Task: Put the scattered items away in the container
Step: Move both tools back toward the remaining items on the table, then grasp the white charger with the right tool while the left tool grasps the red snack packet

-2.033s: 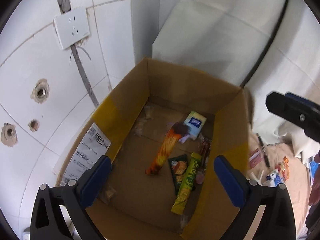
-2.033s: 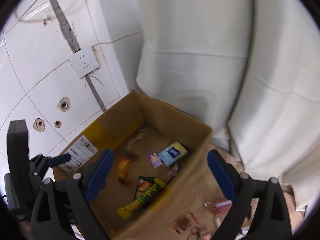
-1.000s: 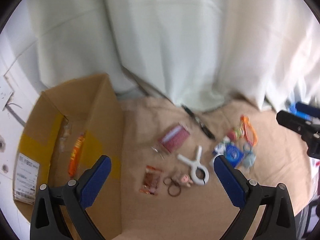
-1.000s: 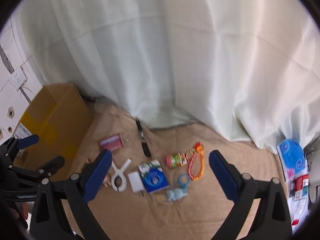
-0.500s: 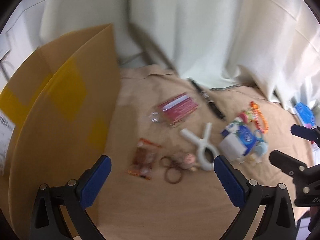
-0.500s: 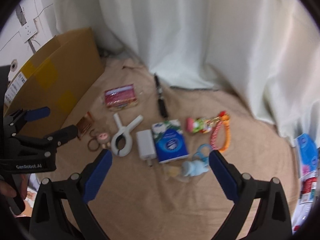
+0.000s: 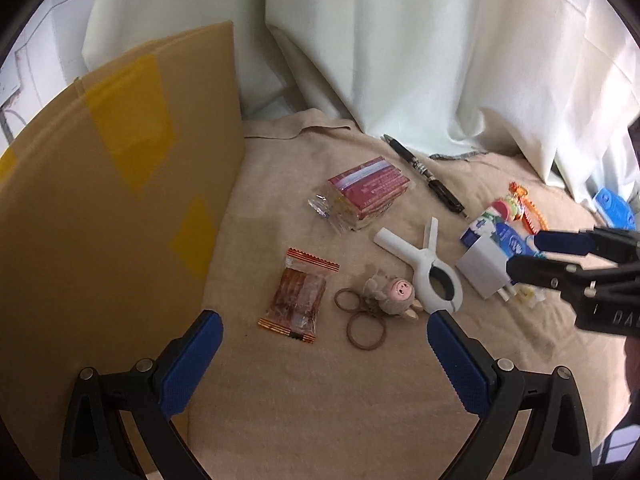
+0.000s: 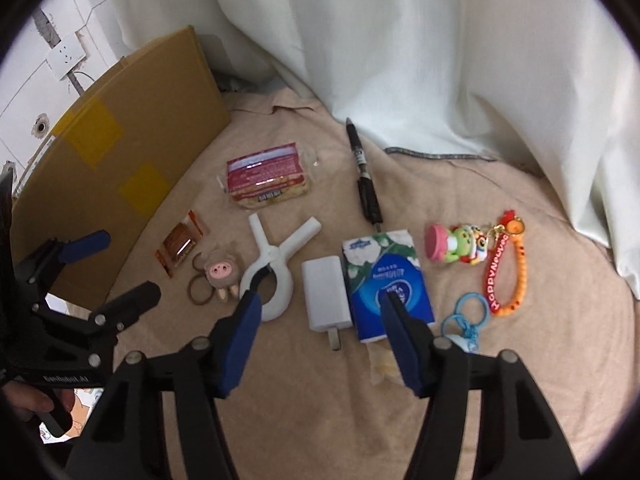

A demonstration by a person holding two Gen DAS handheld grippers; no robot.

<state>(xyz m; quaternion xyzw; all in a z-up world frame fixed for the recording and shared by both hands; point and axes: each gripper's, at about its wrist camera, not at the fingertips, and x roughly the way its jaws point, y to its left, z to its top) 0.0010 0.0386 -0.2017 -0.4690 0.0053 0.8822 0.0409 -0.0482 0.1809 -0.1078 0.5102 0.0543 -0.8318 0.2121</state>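
Hovering with jaws apart, the right gripper (image 8: pixel 320 316) should drop squarely astride the white charger (image 8: pixel 326 300) beside the tissue pack (image 8: pixel 388 280), far from the cardboard box (image 8: pixel 120 152); left gripper (image 7: pixel 320 340) likewise spread

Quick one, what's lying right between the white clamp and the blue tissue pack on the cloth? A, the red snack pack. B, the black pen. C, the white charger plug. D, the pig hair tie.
C: in the right wrist view the charger lies flat between the clamp and the tissue pack.
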